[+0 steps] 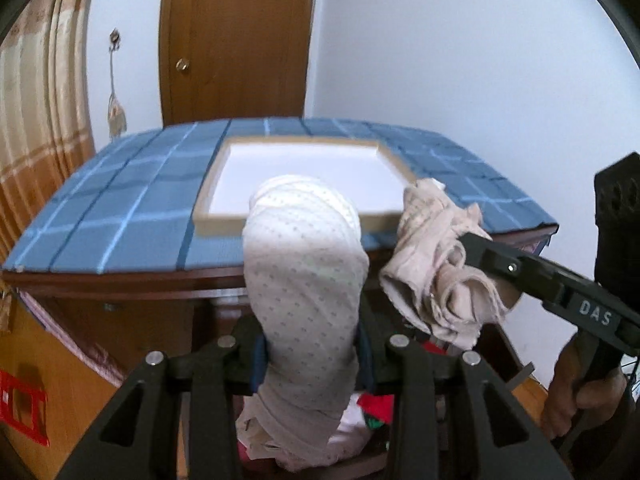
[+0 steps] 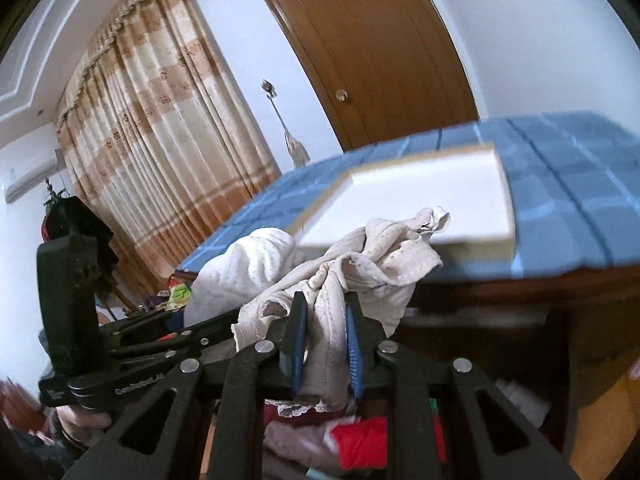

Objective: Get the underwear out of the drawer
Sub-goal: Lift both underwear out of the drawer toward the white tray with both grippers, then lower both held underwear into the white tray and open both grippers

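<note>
**Two garments lifted, tray beyond**

While both grippers hang in the air before the desk, the items stand as follows, nearest first.

1. Left gripper [image 1: 310, 356]: fingers clamped on the dotted white underwear [image 1: 306, 280], which stands up from between them as a tall rolled bundle, its lower end trailing down below the fingers. Its top hides part of the tray's near rim in the left wrist view.

2. Right gripper [image 2: 326, 344]: fingers closed tight on the beige underwear [image 2: 360, 268], a crumpled bunch with loose folds falling to either side. A hand [image 1: 576, 396] grips its handle at the lower right of the left wrist view. The two garments hang just beside each other, with a narrow gap between them.

3. Drawer [image 2: 516, 396]: below both grippers, holding a heap of other clothes [image 2: 360, 440], red, pink and white. Both held garments are above this heap; whether the white one's tail touches it cannot be told.

4. Desk [image 1: 120, 280]: dark wooden front edge just beyond the garments, its top covered by a blue checked cloth [image 1: 120, 208] that reaches that edge.

5. Tray [image 1: 304, 172]: shallow, white inside, pale wooden rim, lying on the cloth near the front edge, nothing in it. Bare cloth lies open to its left and right.

6. Far side: white wall, brown door [image 1: 236, 40], striped curtain [image 2: 160, 120].
</note>
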A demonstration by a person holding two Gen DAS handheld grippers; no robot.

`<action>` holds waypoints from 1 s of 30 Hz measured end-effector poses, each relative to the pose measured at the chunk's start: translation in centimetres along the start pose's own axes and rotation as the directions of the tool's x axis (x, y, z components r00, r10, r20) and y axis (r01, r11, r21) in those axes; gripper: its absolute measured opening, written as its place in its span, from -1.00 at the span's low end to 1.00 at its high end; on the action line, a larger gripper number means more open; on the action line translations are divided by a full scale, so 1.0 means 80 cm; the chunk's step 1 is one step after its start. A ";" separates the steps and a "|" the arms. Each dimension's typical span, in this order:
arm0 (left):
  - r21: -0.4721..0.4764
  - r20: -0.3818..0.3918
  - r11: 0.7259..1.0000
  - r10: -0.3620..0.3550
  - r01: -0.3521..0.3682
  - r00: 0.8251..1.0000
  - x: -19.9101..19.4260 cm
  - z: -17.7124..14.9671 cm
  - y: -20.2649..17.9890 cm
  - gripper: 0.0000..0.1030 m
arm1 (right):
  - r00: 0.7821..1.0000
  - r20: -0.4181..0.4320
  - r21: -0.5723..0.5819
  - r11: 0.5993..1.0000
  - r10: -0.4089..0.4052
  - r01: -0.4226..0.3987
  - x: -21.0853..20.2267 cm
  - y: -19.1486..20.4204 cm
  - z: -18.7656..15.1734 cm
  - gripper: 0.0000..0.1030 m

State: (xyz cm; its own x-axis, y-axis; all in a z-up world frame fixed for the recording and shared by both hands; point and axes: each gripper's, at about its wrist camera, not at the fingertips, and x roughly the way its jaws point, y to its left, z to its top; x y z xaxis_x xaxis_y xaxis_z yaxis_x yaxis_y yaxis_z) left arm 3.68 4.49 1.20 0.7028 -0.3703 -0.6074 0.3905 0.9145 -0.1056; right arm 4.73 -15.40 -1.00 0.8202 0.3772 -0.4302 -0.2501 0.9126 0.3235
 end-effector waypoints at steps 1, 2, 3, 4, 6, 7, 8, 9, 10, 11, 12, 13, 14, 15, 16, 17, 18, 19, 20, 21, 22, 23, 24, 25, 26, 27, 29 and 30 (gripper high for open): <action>0.004 0.010 1.000 0.002 -0.002 1.000 -0.001 0.007 0.001 -0.33 | 1.000 0.015 -0.021 1.000 -0.005 0.005 -0.002 0.002 0.009 -0.62; 0.010 0.025 1.000 0.008 -0.008 1.000 -0.002 0.015 0.001 -0.33 | 1.000 0.025 -0.034 0.999 -0.007 0.008 -0.002 0.002 0.018 -0.62; 0.017 0.042 1.000 0.016 -0.017 0.999 -0.001 0.024 0.002 -0.33 | 0.999 0.035 -0.047 0.999 -0.008 0.010 0.001 0.003 0.031 -0.62; 0.019 0.054 1.000 0.024 -0.025 0.998 0.000 0.031 0.004 -0.33 | 0.999 0.039 -0.051 0.999 -0.005 0.007 0.003 0.002 0.040 -0.62; 0.010 0.070 0.999 0.034 -0.035 0.997 0.005 0.046 0.011 -0.33 | 0.999 0.045 -0.075 0.997 0.001 0.002 0.012 0.000 0.060 -0.62; 0.001 0.076 0.999 0.034 -0.034 0.997 0.010 0.055 0.017 -0.33 | 0.999 0.044 -0.089 0.996 0.000 0.004 0.017 0.000 0.067 -0.62; -0.006 0.079 0.999 0.035 -0.035 0.996 0.014 0.061 0.021 -0.33 | 0.999 0.041 -0.104 0.995 -0.004 0.008 0.023 -0.001 0.074 -0.62; -0.014 0.082 0.999 0.039 -0.038 0.996 0.021 0.069 0.026 -0.33 | 0.999 0.035 -0.120 0.993 -0.007 0.011 0.031 -0.004 0.084 -0.62; -0.021 0.083 0.999 0.047 -0.045 0.995 0.029 0.078 0.031 -0.33 | 1.000 0.029 -0.127 0.992 -0.008 0.011 0.039 -0.004 0.093 -0.62; -0.024 0.084 0.998 0.054 -0.052 0.995 0.035 0.084 0.034 -0.33 | 1.000 0.021 -0.138 0.990 -0.009 0.012 0.050 -0.004 0.103 -0.62; -0.026 0.085 0.998 0.061 -0.059 0.994 0.043 0.092 0.039 -0.33 | 1.000 0.011 -0.152 0.988 -0.013 0.014 0.060 -0.005 0.111 -0.62; -0.029 0.086 0.998 0.065 -0.063 0.994 0.052 0.102 0.044 -0.33 | 1.000 -0.002 -0.173 0.985 -0.021 0.020 0.075 -0.004 0.123 -0.62; -0.032 0.086 0.997 0.067 -0.064 0.994 0.059 0.108 0.047 -0.33 | 0.999 -0.011 -0.192 0.981 -0.030 0.027 0.088 -0.006 0.133 -0.62; -0.041 0.088 0.997 0.067 -0.063 0.994 0.071 0.120 0.054 -0.33 | 0.999 -0.018 -0.204 0.978 -0.037 0.032 0.095 -0.008 0.137 -0.62; -0.047 0.089 0.997 0.067 -0.063 0.994 0.078 0.127 0.057 -0.33 | 0.999 -0.031 -0.225 0.974 -0.045 0.036 0.108 -0.009 0.146 -0.62; -0.052 0.089 0.997 0.070 -0.065 0.994 0.088 0.136 0.062 -0.33 | 0.998 -0.044 -0.248 0.968 -0.052 0.039 0.120 -0.010 0.154 -0.62; -0.053 0.089 0.996 0.073 -0.068 0.993 0.096 0.143 0.061 -0.33 | 0.997 -0.056 -0.267 0.963 -0.059 0.042 0.131 -0.010 0.159 -0.62; -0.055 0.088 0.996 0.076 -0.071 0.993 0.108 0.152 0.062 -0.33 | 0.995 -0.075 -0.287 0.957 -0.067 0.043 0.146 -0.011 0.168 -0.62; -0.056 0.086 0.996 0.078 -0.073 0.993 0.116 0.158 0.061 -0.33 | 0.993 -0.095 -0.295 0.955 -0.067 0.036 0.158 -0.013 0.176 -0.62; -0.063 0.080 0.995 0.077 -0.072 0.994 0.131 0.169 0.063 -0.33 | 0.992 -0.110 -0.295 0.955 -0.064 0.029 0.168 -0.015 0.182 -0.62; -0.066 0.076 0.995 0.075 -0.070 0.994 0.138 0.174 0.062 -0.33 | 0.990 -0.129 -0.299 0.954 -0.063 0.022 0.181 -0.018 0.190 -0.62; -0.069 0.070 0.995 0.074 -0.069 0.995 0.148 0.180 0.062 -0.33 | 0.988 -0.140 -0.311 0.950 -0.067 0.021 0.191 -0.020 0.195 -0.62; -0.068 0.063 0.995 0.071 -0.067 0.995 0.159 0.187 0.062 -0.33 | 0.986 -0.150 -0.329 0.944 -0.076 0.022 0.200 -0.021 0.200 -0.62; -0.066 0.059 0.996 0.070 -0.066 0.996 0.168 0.192 0.060 -0.33 | 0.983 -0.161 -0.350 0.936 -0.089 0.028 0.212 -0.022 0.205 -0.62; -0.058 0.052 0.996 0.072 -0.069 0.996 0.180 0.198 0.059 -0.33 | 0.980 -0.170 -0.366 0.930 -0.100 0.031 0.221 -0.023 0.209 -0.62; -0.052 0.045 0.996 0.079 -0.076 0.996 0.189 0.202 0.057 -0.33 | 0.977 -0.182 -0.380 0.924 -0.110 0.033 0.232 -0.024 0.214 -0.62; -0.049 0.025 0.995 0.089 -0.088 0.996 0.207 0.208 0.056 -0.33 | 0.971 -0.202 -0.405 0.913 -0.130 0.038 0.251 -0.025 0.222 -0.62; -0.054 0.018 0.995 0.089 -0.088 0.996 0.213 0.210 0.056 -0.33 | 0.967 -0.212 -0.418 0.907 -0.140 0.040 0.260 -0.026 0.225 -0.62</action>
State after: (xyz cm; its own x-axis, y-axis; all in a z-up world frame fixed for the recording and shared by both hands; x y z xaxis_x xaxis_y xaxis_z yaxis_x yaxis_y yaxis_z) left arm 27.42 -0.51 3.61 0.7453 -0.2904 -0.6002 0.2949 0.9509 -0.0939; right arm 31.54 -12.29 4.58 0.7190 0.2706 -0.6402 -0.4098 0.9090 -0.0761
